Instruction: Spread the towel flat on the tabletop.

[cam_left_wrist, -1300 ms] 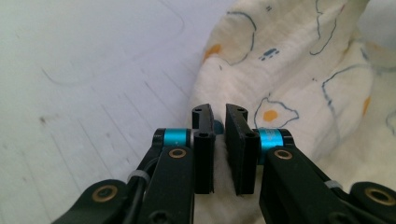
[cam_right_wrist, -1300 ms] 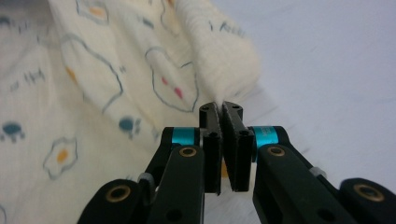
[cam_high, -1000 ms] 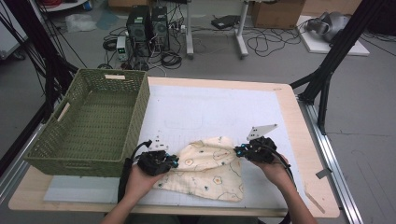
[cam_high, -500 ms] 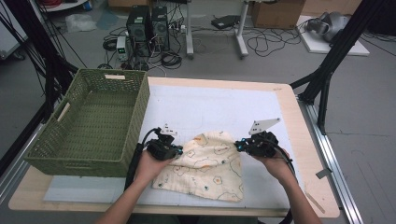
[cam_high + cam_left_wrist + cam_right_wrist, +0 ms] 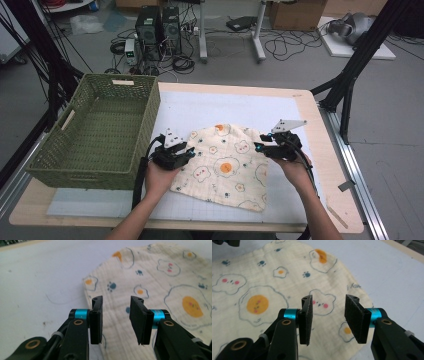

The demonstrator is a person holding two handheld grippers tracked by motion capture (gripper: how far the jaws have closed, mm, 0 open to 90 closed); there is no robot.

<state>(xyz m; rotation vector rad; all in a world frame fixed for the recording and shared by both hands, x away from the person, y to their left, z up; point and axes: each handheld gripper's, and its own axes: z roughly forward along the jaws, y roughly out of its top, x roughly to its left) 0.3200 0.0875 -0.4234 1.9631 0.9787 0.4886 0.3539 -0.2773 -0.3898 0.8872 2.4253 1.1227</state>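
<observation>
A cream cloth (image 5: 227, 167) printed with fried eggs and paw marks lies spread flat on the white mat (image 5: 200, 107). My left gripper (image 5: 189, 150) hovers over the cloth's left edge (image 5: 100, 290), pointing right. Its jaws (image 5: 116, 302) have just been opening and stand apart with nothing pinched between them. My right gripper (image 5: 258, 146) hovers over the cloth's right edge (image 5: 359, 295), pointing left. Its jaws (image 5: 329, 301) have also just been opening, and the cloth lies loose under them.
A green wicker basket (image 5: 95, 125) stands on the left part of the table, close to my left hand. The wooden table edge (image 5: 330, 165) runs along the right, with black frame legs (image 5: 350, 85) beyond it.
The cloth was rumpled and held at both sides; now it lies spread flat a little farther from the person. Both grippers have let go of it and stand open.
</observation>
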